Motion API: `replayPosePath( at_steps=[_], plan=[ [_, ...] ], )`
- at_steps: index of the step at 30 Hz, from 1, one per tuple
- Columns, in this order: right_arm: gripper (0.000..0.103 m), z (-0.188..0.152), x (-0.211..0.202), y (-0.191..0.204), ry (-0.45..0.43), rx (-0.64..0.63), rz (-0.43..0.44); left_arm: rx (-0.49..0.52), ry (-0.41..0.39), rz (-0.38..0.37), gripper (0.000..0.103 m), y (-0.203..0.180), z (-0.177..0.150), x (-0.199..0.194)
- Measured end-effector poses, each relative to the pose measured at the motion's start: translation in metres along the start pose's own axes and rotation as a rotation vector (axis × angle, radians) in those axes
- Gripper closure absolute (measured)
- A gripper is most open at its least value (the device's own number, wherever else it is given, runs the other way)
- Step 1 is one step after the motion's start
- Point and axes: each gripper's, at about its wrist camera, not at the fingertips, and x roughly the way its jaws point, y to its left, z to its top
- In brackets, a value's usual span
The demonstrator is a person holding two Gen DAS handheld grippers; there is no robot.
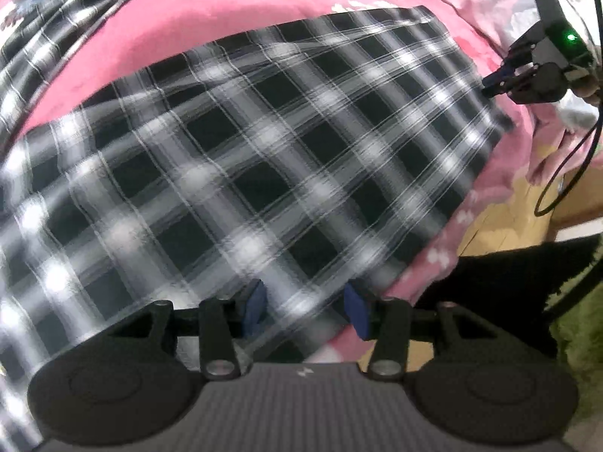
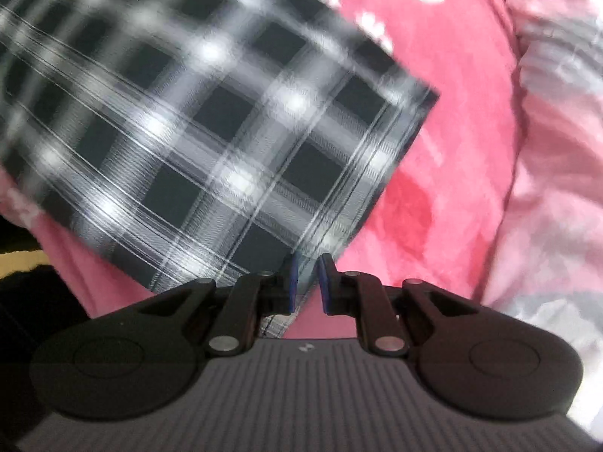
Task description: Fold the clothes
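A black-and-white plaid garment point(image 1: 264, 158) lies spread flat on a pink bedsheet point(image 1: 169, 26). My left gripper point(image 1: 306, 309) is at its near edge, open. Its blue pads point(image 1: 256, 307) stand wide apart, with the hem of the cloth lying between them. My right gripper point(image 1: 493, 84) is at the garment's right edge, with a hand behind it. In the right wrist view the plaid garment point(image 2: 226, 143) ends in a corner that runs into the narrow gap of my right gripper point(image 2: 308, 282), which is shut on it. Both views are blurred by motion.
More plaid cloth point(image 1: 41, 37) lies bunched at the far left. A pale pink quilt point(image 1: 471, 3) is heaped at the right, seen also as the quilt point(image 2: 557, 150). Beyond the bed's near edge are a wooden floor point(image 1: 505, 222), a black cloth point(image 1: 490, 282), a green rug point(image 1: 580, 339) and a hanging cable point(image 1: 565, 173).
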Motion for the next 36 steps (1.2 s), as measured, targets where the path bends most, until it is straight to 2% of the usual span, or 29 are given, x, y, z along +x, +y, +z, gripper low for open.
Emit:
replayPosePath(
  at_steps=[3,5,8,11,13,16,20,23,29,32,36],
  plan=[
    [0.092,0.000,0.003,0.002,0.037,0.026,-0.017,-0.001,-0.006,0.002,0.054,0.009,0.002,-0.003],
    [0.092,0.006,-0.007,0.002,0.025,0.064,-0.032,-0.006,-0.012,0.007,0.054,0.021,0.001,-0.006],
    [0.092,0.029,-0.025,0.001,-0.039,0.127,-0.043,-0.035,-0.040,0.046,0.054,0.039,0.006,-0.007],
    [0.092,0.073,-0.038,0.008,-0.165,0.126,-0.003,-0.081,-0.077,0.097,0.054,0.061,0.011,-0.010],
    [0.092,0.106,-0.036,0.010,-0.243,0.088,0.066,-0.121,-0.103,0.128,0.054,0.075,0.013,-0.009],
    [0.092,0.148,-0.036,0.037,-0.340,-0.038,0.186,-0.163,-0.144,0.186,0.054,0.094,0.013,-0.013],
    [0.092,0.200,-0.028,0.063,-0.396,-0.200,0.230,-0.195,-0.214,0.223,0.052,0.112,0.013,-0.015],
    [0.091,0.218,-0.006,0.070,-0.336,-0.222,0.210,-0.247,-0.225,0.199,0.051,0.126,0.011,-0.001],
    [0.090,0.228,-0.008,0.077,-0.283,-0.215,0.162,-0.237,-0.270,0.165,0.047,0.129,0.005,-0.004],
    [0.090,0.231,-0.007,0.081,-0.276,-0.211,0.141,-0.221,-0.277,0.155,0.047,0.130,0.001,-0.003],
    [0.090,0.230,-0.007,0.078,-0.288,-0.202,0.138,-0.256,-0.279,0.141,0.047,0.132,0.001,-0.004]
  ],
)
